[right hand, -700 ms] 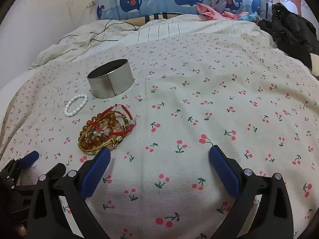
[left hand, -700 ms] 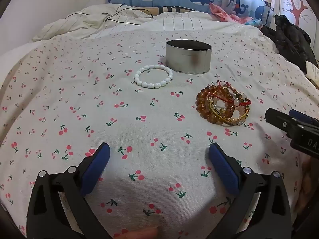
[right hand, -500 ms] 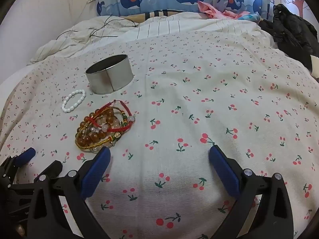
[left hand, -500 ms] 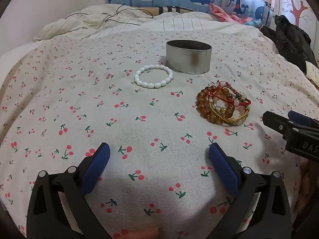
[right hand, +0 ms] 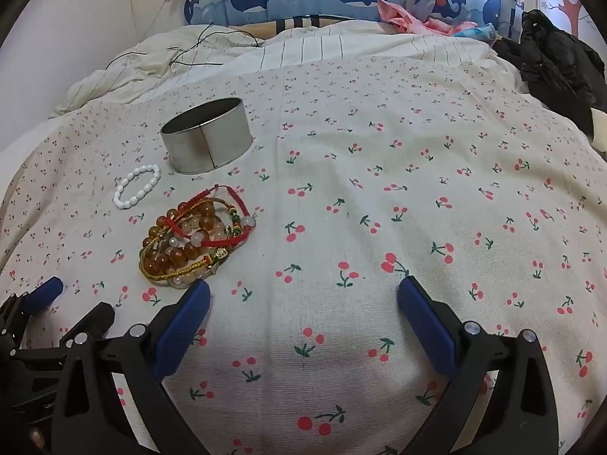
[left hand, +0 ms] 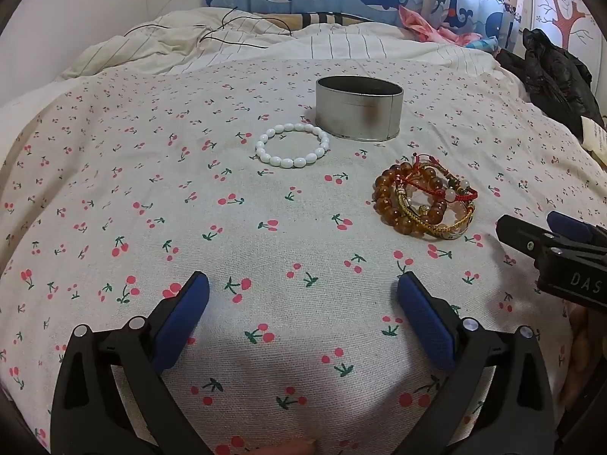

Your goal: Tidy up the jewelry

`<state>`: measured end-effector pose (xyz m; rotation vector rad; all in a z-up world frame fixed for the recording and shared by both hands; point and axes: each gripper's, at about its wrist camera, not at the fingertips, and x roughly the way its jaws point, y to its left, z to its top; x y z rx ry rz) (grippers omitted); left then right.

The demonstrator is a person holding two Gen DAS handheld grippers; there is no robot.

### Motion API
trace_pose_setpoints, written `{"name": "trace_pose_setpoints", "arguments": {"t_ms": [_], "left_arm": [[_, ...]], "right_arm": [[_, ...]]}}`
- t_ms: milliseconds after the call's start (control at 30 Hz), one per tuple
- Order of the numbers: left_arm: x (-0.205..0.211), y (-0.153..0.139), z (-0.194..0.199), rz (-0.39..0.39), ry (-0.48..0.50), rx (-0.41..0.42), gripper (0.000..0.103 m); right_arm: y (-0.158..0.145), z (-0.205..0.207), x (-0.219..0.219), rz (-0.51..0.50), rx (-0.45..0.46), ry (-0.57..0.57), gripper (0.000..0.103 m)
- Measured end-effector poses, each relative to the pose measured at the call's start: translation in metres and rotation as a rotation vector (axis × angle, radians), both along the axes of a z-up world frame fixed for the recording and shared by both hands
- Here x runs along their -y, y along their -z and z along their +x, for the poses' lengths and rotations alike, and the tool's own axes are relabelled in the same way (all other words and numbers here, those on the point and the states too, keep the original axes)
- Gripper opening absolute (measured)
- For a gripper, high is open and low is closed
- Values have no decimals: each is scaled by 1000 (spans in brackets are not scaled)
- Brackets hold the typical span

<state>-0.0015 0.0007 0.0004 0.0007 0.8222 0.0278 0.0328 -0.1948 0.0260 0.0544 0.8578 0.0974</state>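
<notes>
A white bead bracelet (left hand: pixel 292 145) (right hand: pixel 137 186) lies on the cherry-print bedspread beside a round silver tin (left hand: pixel 359 113) (right hand: pixel 206 135). A tangled pile of bracelets (left hand: pixel 424 198) (right hand: pixel 197 236), amber beads with red and gold cords, lies nearer me. My left gripper (left hand: pixel 303 313) is open and empty over bare cloth, short of the white bracelet. My right gripper (right hand: pixel 303 313) is open and empty; its left finger's tip (right hand: pixel 197 292) sits just before the pile. The right gripper also shows at the right edge of the left wrist view (left hand: pixel 557 244).
The bedspread (left hand: pixel 151 197) covers a bed with a rumpled striped quilt (left hand: pixel 265 41) and a thin black cable at the back. Black clothing (left hand: pixel 554 72) lies at the right edge. Whale-print fabric hangs behind.
My right gripper has moved forward and left toward the bracelet pile, which now sits closer to its left finger. My left gripper has barely moved.
</notes>
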Motion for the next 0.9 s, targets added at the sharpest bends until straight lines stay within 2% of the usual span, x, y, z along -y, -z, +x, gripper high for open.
{"name": "trace_pose_setpoints", "arguments": {"t_ms": [900], "left_arm": [[-1,0,0,2,0,1,96]], "right_arm": [[2,2,-4,-28,-20,-2,96]]}}
